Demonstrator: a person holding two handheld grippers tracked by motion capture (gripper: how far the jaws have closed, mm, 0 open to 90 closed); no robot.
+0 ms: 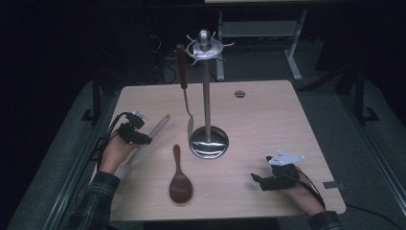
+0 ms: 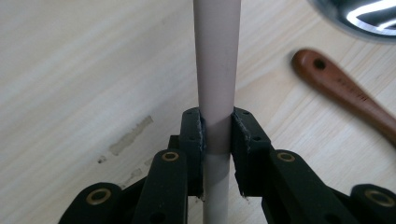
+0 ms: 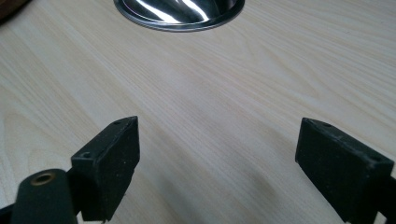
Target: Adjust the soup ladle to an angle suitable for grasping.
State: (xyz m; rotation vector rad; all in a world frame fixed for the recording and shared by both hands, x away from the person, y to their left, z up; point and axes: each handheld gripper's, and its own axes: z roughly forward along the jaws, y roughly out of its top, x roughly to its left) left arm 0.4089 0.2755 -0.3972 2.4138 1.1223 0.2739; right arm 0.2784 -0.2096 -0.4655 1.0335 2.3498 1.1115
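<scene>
My left hand-held gripper (image 2: pixel 217 135) clamps the pale handle (image 2: pixel 218 70); my right hand-held gripper (image 3: pixel 219 163) hangs wide open, empty. One utensil (image 1: pixel 184 91) hangs on the stand (image 1: pixel 207 86) ahead; I judge hanging remains.

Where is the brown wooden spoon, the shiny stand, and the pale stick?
brown wooden spoon (image 1: pixel 180 186): high view, on its bowl.
shiny stand (image 1: pixel 208 142): high view, on its round base.
pale stick (image 2: pixel 217 60): left gripper view, on its shaft above the fingers.

On the table (image 1: pixel 268 120), a stand (image 1: pixel 208 139) sits mid-table; a spoon (image 1: pixel 180 179) lies before it, a spatula (image 1: pixel 185 91) hangs at its left.
</scene>
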